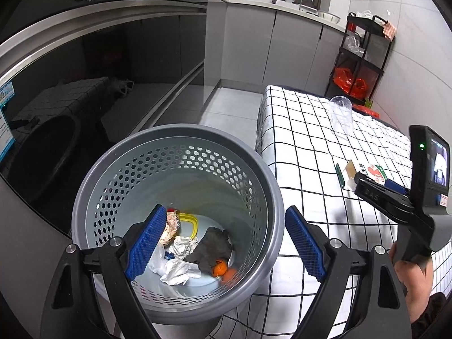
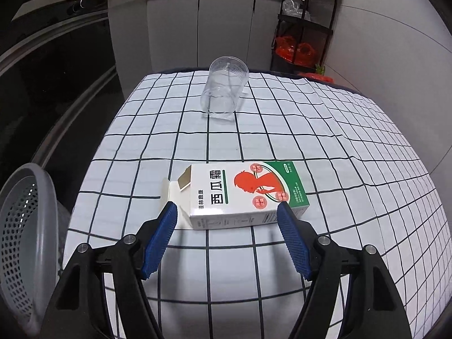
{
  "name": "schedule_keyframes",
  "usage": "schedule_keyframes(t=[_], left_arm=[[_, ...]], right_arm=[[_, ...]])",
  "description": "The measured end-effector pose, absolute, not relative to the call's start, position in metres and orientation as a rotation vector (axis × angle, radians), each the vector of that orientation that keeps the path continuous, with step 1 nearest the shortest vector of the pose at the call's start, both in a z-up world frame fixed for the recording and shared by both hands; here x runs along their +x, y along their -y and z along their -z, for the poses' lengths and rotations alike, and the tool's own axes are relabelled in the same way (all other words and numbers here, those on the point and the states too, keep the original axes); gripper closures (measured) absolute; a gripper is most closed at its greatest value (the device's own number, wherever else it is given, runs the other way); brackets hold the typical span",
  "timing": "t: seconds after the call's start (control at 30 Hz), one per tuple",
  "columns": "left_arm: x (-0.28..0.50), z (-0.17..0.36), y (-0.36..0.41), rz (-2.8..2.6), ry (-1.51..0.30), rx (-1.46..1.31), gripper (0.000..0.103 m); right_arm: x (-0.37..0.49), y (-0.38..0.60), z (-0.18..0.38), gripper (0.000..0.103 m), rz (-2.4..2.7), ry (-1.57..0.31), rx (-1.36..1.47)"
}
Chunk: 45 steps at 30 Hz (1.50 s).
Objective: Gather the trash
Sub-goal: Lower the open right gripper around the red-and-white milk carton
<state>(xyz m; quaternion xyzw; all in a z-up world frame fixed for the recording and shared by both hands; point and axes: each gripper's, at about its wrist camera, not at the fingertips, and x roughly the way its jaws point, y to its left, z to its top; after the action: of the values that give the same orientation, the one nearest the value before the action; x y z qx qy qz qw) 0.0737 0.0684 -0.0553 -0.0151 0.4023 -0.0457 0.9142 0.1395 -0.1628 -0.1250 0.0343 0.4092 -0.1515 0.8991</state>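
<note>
The bin (image 1: 178, 220) stands at the table's (image 2: 353, 141) left edge, its base cut off from view. Inside lie crumpled paper (image 1: 180, 271), a dark scrap (image 1: 210, 248) and orange bits (image 1: 223, 271), partly hidden behind the left gripper (image 1: 223, 240), whose jaws hang released above the bin. The right gripper's (image 2: 227, 226) jaws are opening, empty, astride the near edge of the box (image 2: 243, 195), not touching it. A clear cup (image 2: 224, 91) stands farther back, with bare cloth around it.

"西瓜霜" on white carton (image 2: 243, 195)
</note>
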Motion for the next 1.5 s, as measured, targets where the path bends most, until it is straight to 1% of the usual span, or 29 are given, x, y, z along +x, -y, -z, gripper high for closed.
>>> schedule_keyframes(t=[0.3, 0.57, 1.03, 1.17, 1.33, 1.5], left_arm=[[0.075, 0.055, -0.069, 0.094, -0.829, -0.031, 0.019], [0.074, 0.055, -0.063, 0.110, -0.830, -0.030, 0.019], [0.071, 0.054, -0.032, 0.186, -0.832, 0.002, 0.019], [0.073, 0.054, -0.020, 0.208, -0.832, 0.013, 0.019], [0.075, 0.052, -0.009, 0.222, -0.827, 0.018, 0.019], [0.073, 0.052, -0.005, 0.222, -0.825, 0.025, 0.019]], right_arm=[[0.145, 0.161, 0.132, 0.033, 0.347, -0.855, 0.011], [0.123, 0.181, 0.127, 0.033, 0.367, -0.835, 0.025], [0.071, 0.254, 0.126, 0.033, 0.484, -0.835, 0.094], [0.059, 0.274, 0.123, 0.033, 0.477, -0.825, 0.168], [0.055, 0.258, 0.112, 0.033, 0.390, -0.795, 0.184], [0.071, 0.233, 0.119, 0.033, 0.320, -0.819, 0.162]])
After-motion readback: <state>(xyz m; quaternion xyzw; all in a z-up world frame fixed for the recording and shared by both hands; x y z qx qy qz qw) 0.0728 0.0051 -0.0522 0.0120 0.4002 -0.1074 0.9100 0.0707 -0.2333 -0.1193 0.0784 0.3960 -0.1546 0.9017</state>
